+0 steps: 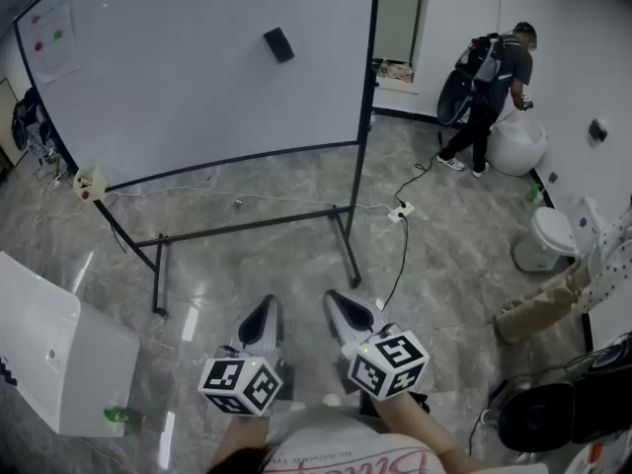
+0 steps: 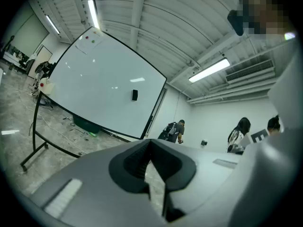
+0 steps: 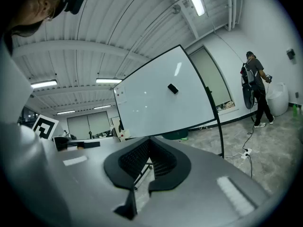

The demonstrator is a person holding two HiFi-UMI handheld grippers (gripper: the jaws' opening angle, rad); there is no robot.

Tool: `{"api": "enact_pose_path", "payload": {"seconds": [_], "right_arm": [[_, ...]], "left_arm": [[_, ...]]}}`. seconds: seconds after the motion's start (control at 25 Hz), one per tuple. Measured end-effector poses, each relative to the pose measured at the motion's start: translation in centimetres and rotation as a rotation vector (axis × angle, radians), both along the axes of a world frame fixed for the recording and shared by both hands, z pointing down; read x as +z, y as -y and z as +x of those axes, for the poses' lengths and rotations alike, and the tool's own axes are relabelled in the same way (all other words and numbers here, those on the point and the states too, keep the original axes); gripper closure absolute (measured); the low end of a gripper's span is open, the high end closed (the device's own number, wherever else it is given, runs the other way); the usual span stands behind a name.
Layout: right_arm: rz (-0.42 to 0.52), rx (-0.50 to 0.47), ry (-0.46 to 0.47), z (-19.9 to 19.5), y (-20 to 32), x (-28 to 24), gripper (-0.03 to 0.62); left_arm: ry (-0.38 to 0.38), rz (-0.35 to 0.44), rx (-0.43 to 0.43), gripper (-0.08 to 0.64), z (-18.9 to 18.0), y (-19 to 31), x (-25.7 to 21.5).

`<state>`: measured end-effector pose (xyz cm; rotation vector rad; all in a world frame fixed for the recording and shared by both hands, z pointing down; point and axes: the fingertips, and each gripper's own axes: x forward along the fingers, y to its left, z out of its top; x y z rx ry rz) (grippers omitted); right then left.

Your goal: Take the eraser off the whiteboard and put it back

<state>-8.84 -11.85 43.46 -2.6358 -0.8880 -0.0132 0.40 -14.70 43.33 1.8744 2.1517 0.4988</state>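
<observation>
The whiteboard (image 1: 178, 77) stands on its black frame on the grey floor (image 1: 296, 196). The eraser (image 1: 278, 44) sticks to the face of the whiteboard, in its upper part and to the right of its middle, and it is a little tilted. Neither gripper touches it.

Both grippers are held low, close to the person's body and well apart from the whiteboard. They lie side by side and point roughly level toward its lower edge. The left gripper (image 1: 268, 304) points almost straight at the whiteboard. The right gripper (image 1: 335, 298) leans slightly toward the left one, so the two tips come near each other. The forearms enter from the bottom edge of the head view, behind the marker cubes.

The jaws of the right gripper are closed, tip against tip, with nothing between them. The jaws of the left gripper seem closed and empty too, although the wide-angle view bends them strongly.

Another person (image 1: 489, 87) stands by the wall to the right of the whiteboard.
</observation>
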Motion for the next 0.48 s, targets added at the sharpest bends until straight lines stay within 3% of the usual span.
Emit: {"api": "enact_pose_path", "payload": {"seconds": [0.48], "right_arm": [[-0.008,0.003,-0.007,-0.26,-0.32,-0.15,0.592]], "left_arm": [[0.017,-0.009,0.003,0.56,0.31,-0.35,-0.02]]}}
